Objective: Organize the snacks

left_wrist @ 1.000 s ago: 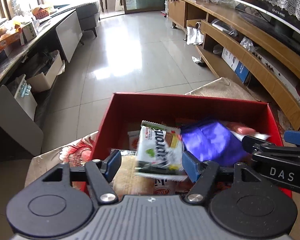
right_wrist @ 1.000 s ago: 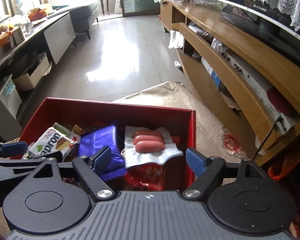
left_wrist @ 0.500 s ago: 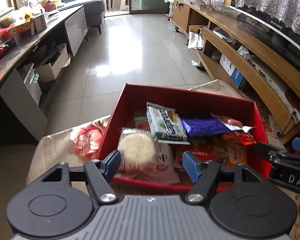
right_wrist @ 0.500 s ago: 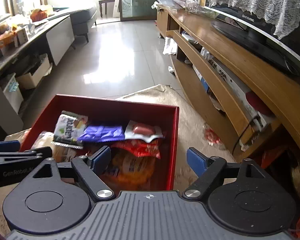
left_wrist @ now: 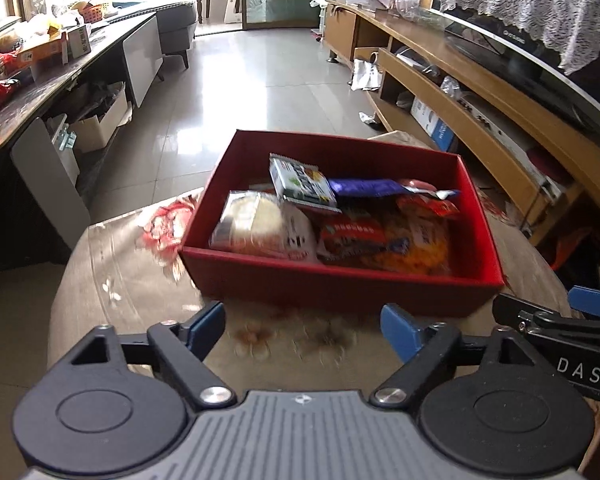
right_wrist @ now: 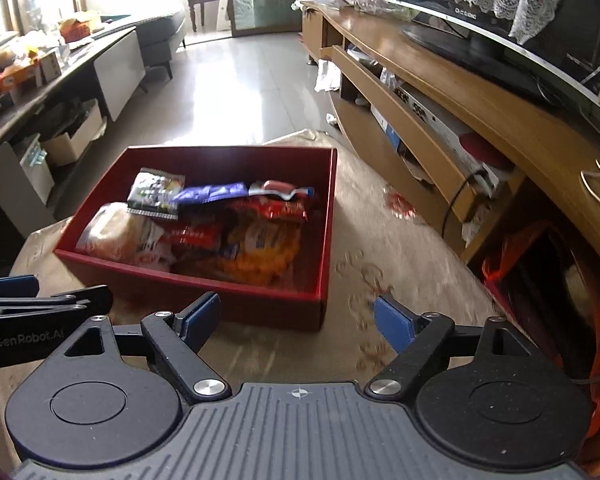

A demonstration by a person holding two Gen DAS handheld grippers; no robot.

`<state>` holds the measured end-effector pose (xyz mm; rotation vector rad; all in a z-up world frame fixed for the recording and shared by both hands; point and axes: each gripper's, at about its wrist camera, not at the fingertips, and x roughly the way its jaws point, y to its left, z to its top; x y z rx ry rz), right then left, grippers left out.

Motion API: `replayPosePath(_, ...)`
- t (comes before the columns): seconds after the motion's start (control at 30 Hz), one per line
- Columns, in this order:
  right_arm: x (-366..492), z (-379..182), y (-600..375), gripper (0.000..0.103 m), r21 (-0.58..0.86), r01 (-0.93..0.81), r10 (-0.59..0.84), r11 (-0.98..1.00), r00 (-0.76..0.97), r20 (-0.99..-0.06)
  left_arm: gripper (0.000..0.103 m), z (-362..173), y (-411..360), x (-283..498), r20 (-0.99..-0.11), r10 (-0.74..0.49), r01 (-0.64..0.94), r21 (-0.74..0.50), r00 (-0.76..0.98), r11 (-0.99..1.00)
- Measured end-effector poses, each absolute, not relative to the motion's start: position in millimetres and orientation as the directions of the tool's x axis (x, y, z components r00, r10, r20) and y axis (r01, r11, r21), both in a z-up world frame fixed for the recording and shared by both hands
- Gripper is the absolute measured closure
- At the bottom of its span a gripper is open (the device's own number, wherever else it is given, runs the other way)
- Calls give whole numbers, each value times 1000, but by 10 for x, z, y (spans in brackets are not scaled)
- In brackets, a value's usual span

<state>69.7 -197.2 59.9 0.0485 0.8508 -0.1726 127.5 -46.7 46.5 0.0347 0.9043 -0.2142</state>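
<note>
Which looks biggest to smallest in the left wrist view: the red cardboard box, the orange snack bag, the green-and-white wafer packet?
1. Red cardboard box
2. Orange snack bag
3. Green-and-white wafer packet, though it lies farther from the camera, so the gap may be overstated.

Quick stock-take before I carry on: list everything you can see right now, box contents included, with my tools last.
red box: one, red, on the floral-cloth table, open top
white-green wafer pack: one, leaning on the other snacks at the box's back
purple wrapper: one, back of box, right of the wafer pack
sausage pack: one, clear with red sausages, back right of box
round cake pack: one, pale, front left of box
red snack bag: one, middle of box
orange snack bag: one, front right of box
table: one, beige floral cloth
TV: one, black, on the wooden cabinet, lace over it
left tool: blue pads, opening, nothing between them
right tool: blue pads, open, empty
</note>
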Motion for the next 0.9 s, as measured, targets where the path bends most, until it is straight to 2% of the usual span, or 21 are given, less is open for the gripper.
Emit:
replayPosePath(0.23, 321, 610, -1920, 14, -6, 176, -123, 984, 662, -739, 2, 480, -457, 942, -761, -149, 192, -33, 632, 981)
replayPosePath(0.9, 11, 545, -1918, 14, 5, 184, -120, 983, 660, -742, 0, 439, -365, 597, -730, -208, 183, -115, 651, 976)
